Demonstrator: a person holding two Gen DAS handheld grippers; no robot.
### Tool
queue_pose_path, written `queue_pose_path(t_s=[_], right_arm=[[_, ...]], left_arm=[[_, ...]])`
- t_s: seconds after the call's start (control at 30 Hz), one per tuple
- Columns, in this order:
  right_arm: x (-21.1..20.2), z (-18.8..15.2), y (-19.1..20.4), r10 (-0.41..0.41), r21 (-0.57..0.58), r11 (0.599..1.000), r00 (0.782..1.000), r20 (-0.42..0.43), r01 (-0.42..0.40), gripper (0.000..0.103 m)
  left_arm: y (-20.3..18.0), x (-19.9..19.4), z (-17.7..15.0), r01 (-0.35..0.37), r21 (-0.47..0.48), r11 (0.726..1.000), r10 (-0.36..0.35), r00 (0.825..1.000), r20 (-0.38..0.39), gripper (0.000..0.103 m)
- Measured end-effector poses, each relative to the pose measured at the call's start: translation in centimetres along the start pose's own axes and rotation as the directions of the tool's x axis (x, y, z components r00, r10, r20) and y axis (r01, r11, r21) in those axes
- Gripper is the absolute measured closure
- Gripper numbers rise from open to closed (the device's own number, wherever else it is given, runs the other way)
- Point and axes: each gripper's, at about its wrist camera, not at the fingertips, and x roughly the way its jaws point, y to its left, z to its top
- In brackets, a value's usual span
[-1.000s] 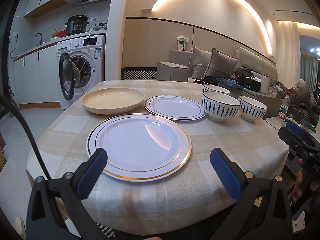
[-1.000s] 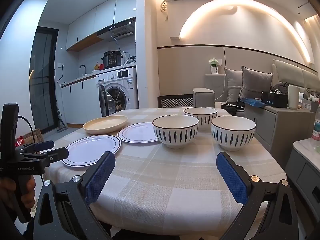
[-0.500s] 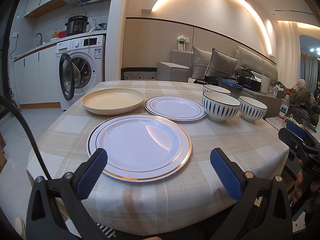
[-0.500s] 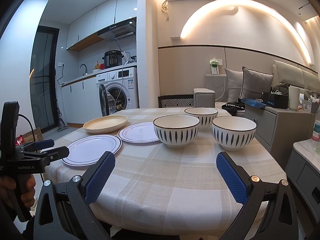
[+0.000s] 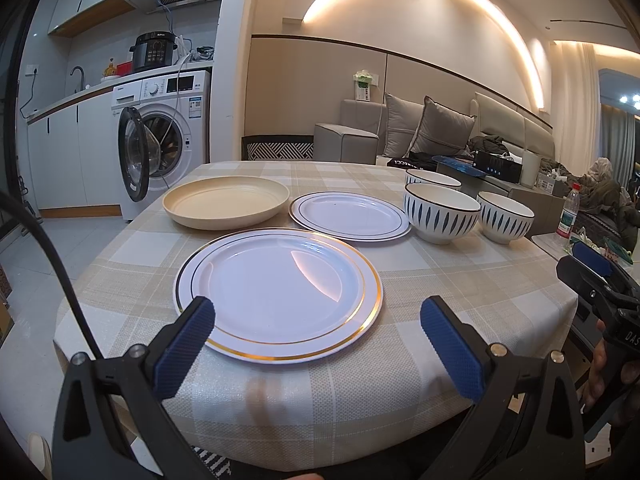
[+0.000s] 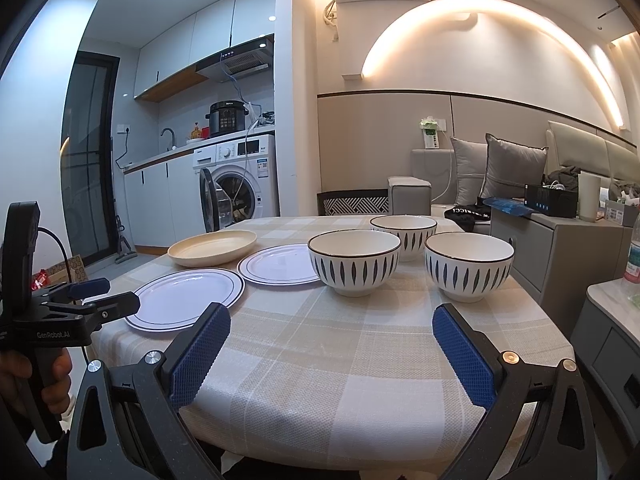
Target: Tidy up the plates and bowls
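Left gripper (image 5: 316, 330) spread wide, nothing between its blue knurled pads, black angular arms; hovers at the near table edge with the gold-rimmed plate (image 5: 278, 294) just beyond the tips. Right gripper (image 6: 330, 340) also spread wide and empty, same blue textured pads, held over bare cloth at the near edge.

Gold-rimmed plate: round, flat, glossy white, thin gold line at the rim, lying close to the near-left table edge. Behind it, slightly right, a smaller glossy white plate (image 5: 350, 216) with a dark rim line; the two look just apart. Beige dish (image 5: 226, 202): matte, round, raised lip, far left, beside the smaller plate. Three bowls (image 6: 354, 260) (image 6: 468, 264) (image 6: 402, 234): round, deep, white inside, dark rim, dark leaf-shaped strokes outside, clustered on the right, the rear one partly hidden behind the front two.

Table (image 6: 348, 368): rounded edge, woven checked beige-and-white cloth draping over the rim. Open cloth in front of the bowls and right of the gold-rimmed plate. A hand (image 6: 24, 376) grips the left gripper's handle at the left border of the right wrist view.
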Motion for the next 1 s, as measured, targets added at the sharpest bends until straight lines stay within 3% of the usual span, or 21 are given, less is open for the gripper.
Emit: queue_pose_path(t_s=[1.0], right_arm=[[0.20,-0.07,0.16,0.001,-0.001,1.000,1.000,0.001,-0.001,0.000]], left_arm=[[0.18,-0.02,0.32,-0.001,0.003,1.000,0.001,1.000,-0.002,0.000]])
